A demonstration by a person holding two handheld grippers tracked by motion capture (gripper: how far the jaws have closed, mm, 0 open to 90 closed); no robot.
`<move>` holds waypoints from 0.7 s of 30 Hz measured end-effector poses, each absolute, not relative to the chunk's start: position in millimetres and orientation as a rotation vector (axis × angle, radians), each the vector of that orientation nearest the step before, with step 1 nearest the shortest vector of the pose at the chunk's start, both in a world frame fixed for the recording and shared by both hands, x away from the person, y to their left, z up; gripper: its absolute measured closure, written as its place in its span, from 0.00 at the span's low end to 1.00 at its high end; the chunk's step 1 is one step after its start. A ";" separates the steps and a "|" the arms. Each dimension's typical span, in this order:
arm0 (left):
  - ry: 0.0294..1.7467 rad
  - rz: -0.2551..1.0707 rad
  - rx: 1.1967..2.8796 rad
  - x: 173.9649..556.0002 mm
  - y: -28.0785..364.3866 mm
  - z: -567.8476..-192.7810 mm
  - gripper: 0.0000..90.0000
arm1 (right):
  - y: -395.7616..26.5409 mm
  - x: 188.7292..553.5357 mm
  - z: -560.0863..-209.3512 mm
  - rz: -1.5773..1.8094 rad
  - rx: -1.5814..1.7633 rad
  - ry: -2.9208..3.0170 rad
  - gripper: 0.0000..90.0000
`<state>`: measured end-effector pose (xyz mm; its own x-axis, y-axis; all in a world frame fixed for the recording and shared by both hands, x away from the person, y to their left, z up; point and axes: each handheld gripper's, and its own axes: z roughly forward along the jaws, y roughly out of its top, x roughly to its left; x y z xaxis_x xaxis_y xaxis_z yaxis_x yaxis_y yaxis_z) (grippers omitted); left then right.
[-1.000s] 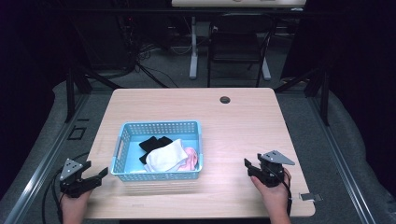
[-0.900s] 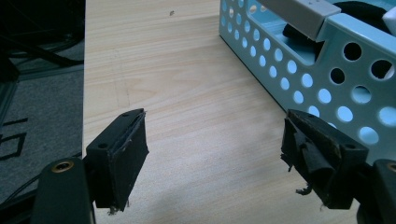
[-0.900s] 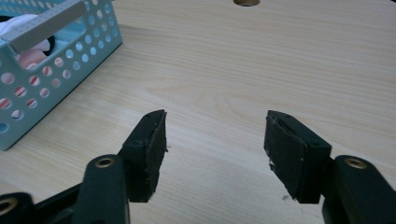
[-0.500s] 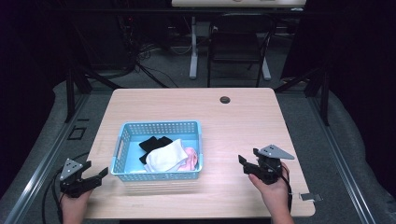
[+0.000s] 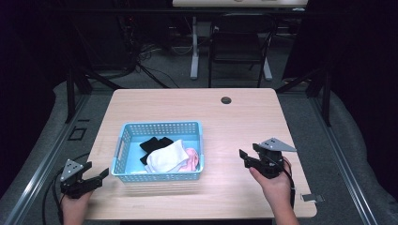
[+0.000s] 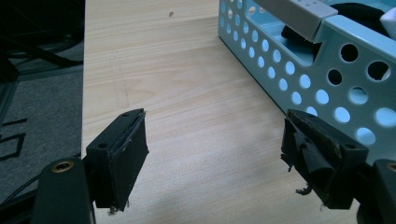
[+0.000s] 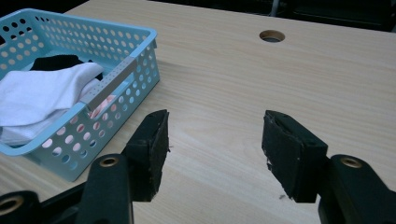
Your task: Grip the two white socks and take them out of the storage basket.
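A light blue perforated basket (image 5: 162, 126) sits left of centre on the wooden table (image 5: 244, 122). Inside lie a white sock (image 5: 166, 157), a black sock (image 5: 151, 143) and a pink cloth (image 5: 192, 158). My left gripper (image 5: 102, 176) rests low at the table's front left corner, open, with its jaws just left of the basket wall (image 6: 299, 60) and bare wood between them (image 6: 215, 126). My right gripper (image 5: 245, 158) hovers over the table to the right of the basket and points toward it. It is open, its jaws have just closed slightly, and nothing is between them (image 7: 215, 122).
A round cable hole (image 5: 226, 100) lies near the table's far edge, also in the right gripper view (image 7: 272, 35). A chair (image 5: 239, 47) and desk legs stand beyond the table. Dark floor drops off at the table's left edge (image 6: 84, 93).
My right gripper has lifted off the table and drifted a little left toward the basket. The left gripper and the basket's contents have not moved.
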<state>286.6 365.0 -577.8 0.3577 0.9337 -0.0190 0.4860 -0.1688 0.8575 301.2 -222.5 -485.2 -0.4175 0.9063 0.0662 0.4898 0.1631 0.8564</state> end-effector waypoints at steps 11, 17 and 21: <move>1.249 0.685 1.794 286.8 364.7 -577.7 0.25 | -200.4 310.0 -467.8 1.174 1.231 2.031 0.53; 1.248 0.685 1.794 287.0 365.2 -577.9 0.25 | -183.0 316.8 -456.9 1.224 1.198 2.073 0.54; 1.248 0.684 1.794 287.2 365.3 -577.9 0.25 | -168.6 322.4 -450.5 1.223 1.164 2.104 0.54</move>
<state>287.2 365.3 -577.9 0.3592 0.9330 -0.0220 0.4833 -0.1658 0.8596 322.4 -168.6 -450.5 -0.5484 0.8354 0.0374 0.4458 0.2543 0.8582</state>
